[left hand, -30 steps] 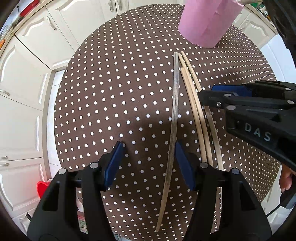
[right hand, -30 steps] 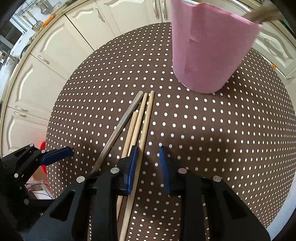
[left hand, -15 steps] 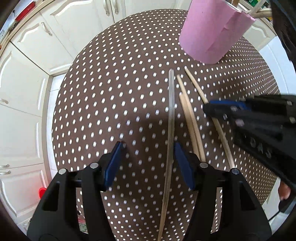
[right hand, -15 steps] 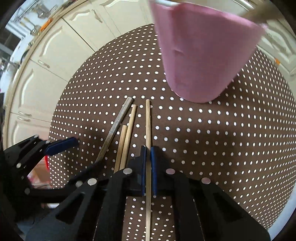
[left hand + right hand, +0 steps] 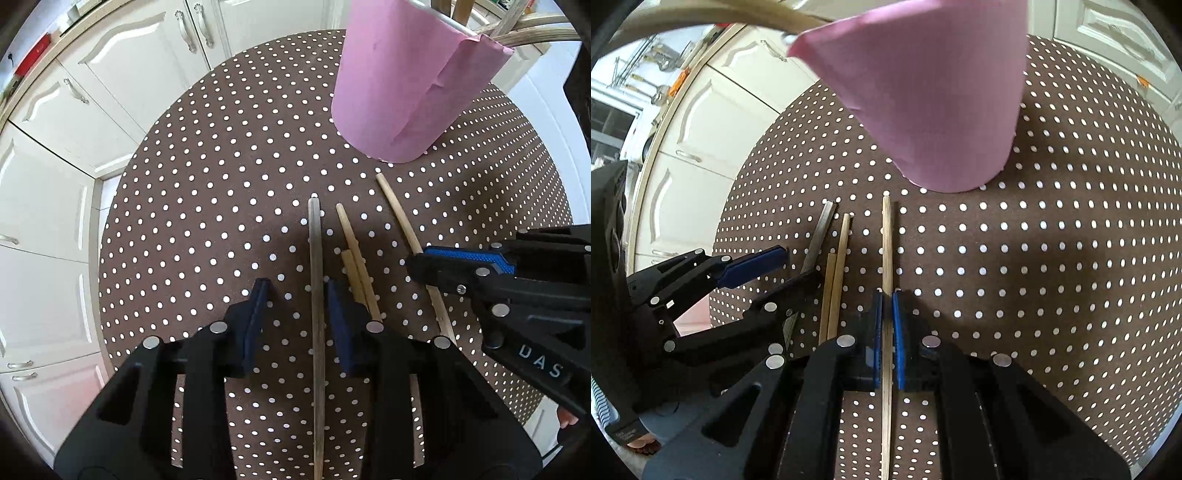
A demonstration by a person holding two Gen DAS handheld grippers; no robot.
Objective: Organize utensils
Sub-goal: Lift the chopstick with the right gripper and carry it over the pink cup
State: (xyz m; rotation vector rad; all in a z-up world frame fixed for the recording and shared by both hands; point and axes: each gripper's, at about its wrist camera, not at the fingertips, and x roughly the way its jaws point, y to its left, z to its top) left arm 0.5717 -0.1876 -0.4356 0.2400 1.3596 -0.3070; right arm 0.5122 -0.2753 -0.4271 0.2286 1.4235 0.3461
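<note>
A pink holder (image 5: 410,81) (image 5: 934,96) with several utensils in it stands at the far side of the brown dotted table (image 5: 207,206). My right gripper (image 5: 886,295) is shut on a light wooden chopstick (image 5: 886,243), also seen in the left wrist view (image 5: 400,221). My left gripper (image 5: 297,290) is open, its fingers on either side of a grey metal chopstick (image 5: 316,266) (image 5: 818,236) that lies on the table. Two more wooden chopsticks (image 5: 356,266) (image 5: 836,266) lie between the grey one and the held one.
White kitchen cabinets (image 5: 110,74) surround the round table. The table edge (image 5: 107,258) curves close on the left. The right gripper's body (image 5: 517,295) sits to the right of the left one.
My right gripper closed on the rightmost wooden chopstick and drew it away from the others, toward the pink holder. My left gripper stayed open around the grey chopstick and moved forward.
</note>
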